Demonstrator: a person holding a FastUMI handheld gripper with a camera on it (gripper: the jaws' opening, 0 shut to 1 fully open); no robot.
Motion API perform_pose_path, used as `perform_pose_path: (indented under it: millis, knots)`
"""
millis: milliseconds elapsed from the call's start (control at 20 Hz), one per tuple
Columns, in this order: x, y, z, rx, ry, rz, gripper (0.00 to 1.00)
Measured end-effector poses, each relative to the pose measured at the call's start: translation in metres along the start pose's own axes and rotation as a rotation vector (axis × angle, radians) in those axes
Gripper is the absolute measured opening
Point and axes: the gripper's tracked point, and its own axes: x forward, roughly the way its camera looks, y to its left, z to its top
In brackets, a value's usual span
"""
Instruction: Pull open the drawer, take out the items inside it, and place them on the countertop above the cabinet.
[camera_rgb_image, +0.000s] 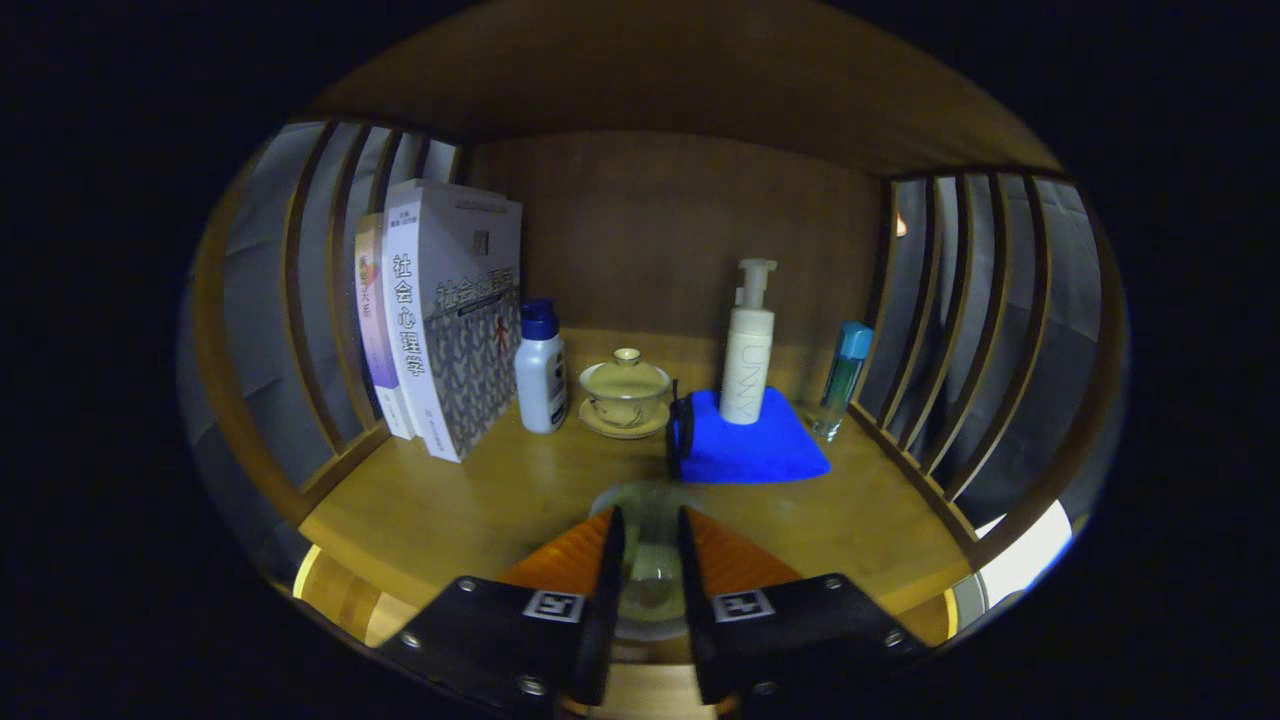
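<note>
The claw hangs low over the front of the wooden table, its two orange fingers close together with a clear glass in the narrow gap between them; both fingers seem to press on its sides, so the claw is pinching the glass. The glass rises just past the fingertips, and whether its base touches the table I cannot tell. Beyond the fingers, a blue cloth lies flat on the table, with a white pump bottle standing upright on its back part. A dark strap or handle sits at the cloth's left edge. Just left of that is a lidded cup on a saucer, and beside it a white bottle with a blue cap. Further left, books stand upright against the slatted side wall. To the right of the cloth, a slim bottle with a teal cap stands near the other slatted wall.
</note>
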Motion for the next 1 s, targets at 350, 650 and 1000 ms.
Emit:
perform_pose_path:
  millis: [350, 650, 1000]
  knots:
    - [-0.083, 0.019, 0.05, 0.018, -0.239, 0.058, 0.97]
    - [-0.202, 0.044, 0.033, 0.016, -0.438, 0.075, 0.97]
    - [-0.263, 0.067, -0.069, 0.007, -0.43, 0.148, 0.97]
